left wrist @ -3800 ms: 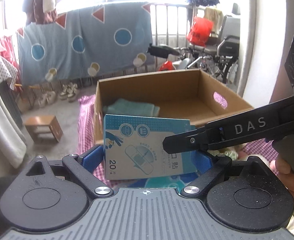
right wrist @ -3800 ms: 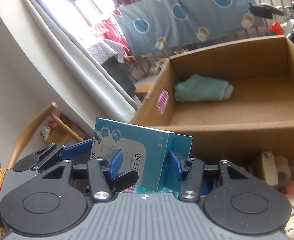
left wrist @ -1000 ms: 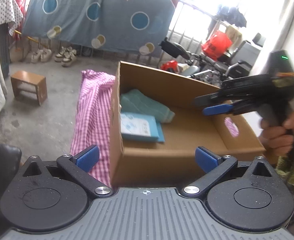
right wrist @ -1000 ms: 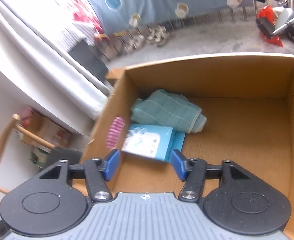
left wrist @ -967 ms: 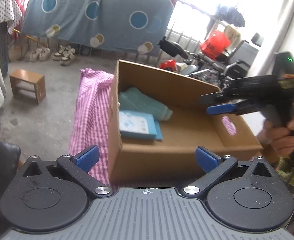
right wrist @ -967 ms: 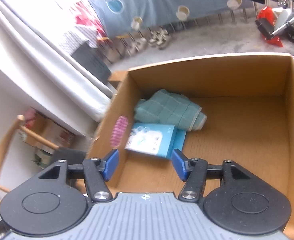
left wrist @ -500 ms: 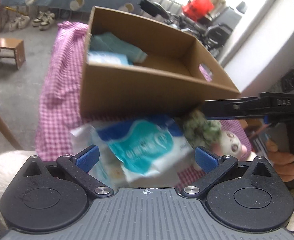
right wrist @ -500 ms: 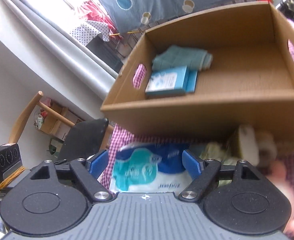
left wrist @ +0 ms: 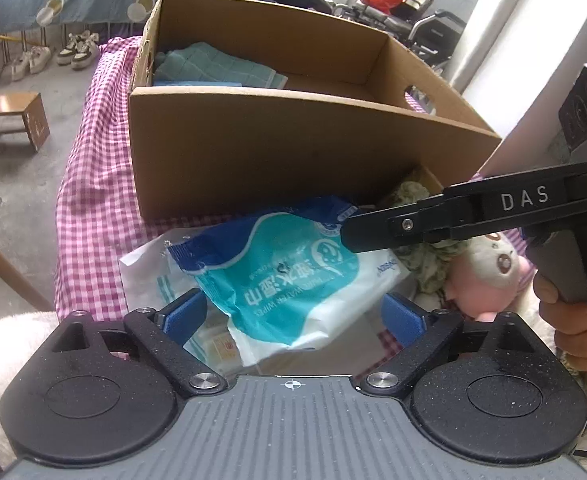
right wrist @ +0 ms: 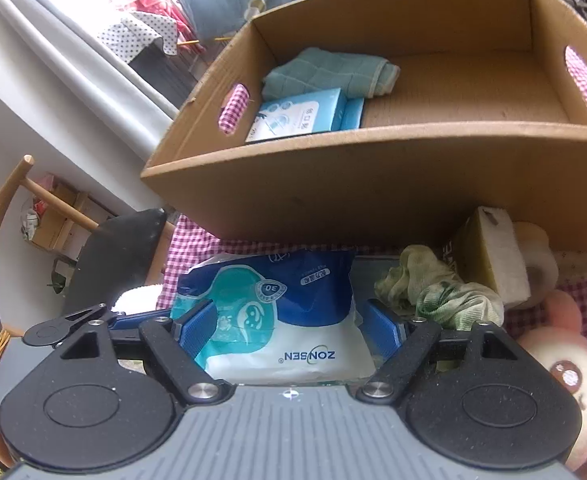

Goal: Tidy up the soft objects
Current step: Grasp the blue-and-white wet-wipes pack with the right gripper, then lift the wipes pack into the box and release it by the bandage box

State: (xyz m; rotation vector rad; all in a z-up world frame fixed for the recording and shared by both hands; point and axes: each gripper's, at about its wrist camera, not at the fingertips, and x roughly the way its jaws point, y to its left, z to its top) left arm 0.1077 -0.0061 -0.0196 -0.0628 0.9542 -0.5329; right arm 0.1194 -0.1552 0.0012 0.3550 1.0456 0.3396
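Note:
A blue and teal wet-wipes pack [left wrist: 293, 276] [right wrist: 277, 320] lies on the pink checked cloth [left wrist: 93, 184] in front of the cardboard box [left wrist: 277, 148] [right wrist: 373, 192]. My left gripper [left wrist: 293, 316] is low over the pack's near end, its jaws closing, with the pack between the blue pads and no press visible. My right gripper [right wrist: 289, 330] also straddles the pack, open; in the left wrist view its black fingers [left wrist: 413, 224] reach in from the right. Inside the box lie a teal towel [right wrist: 329, 70] and a blue plaster box [right wrist: 297, 114].
A crumpled green cloth [right wrist: 441, 300], a yellow sponge [right wrist: 493, 256] and a pink plush toy [left wrist: 481, 280] crowd the right of the pack. A flat clear packet [left wrist: 149, 276] lies under it. A wooden stool [left wrist: 11, 120] and shoes stand on the floor at left.
Both grippers left the space above the box and came down to the wipes pack in front of it. The right jaws widened and the left jaws narrowed slightly.

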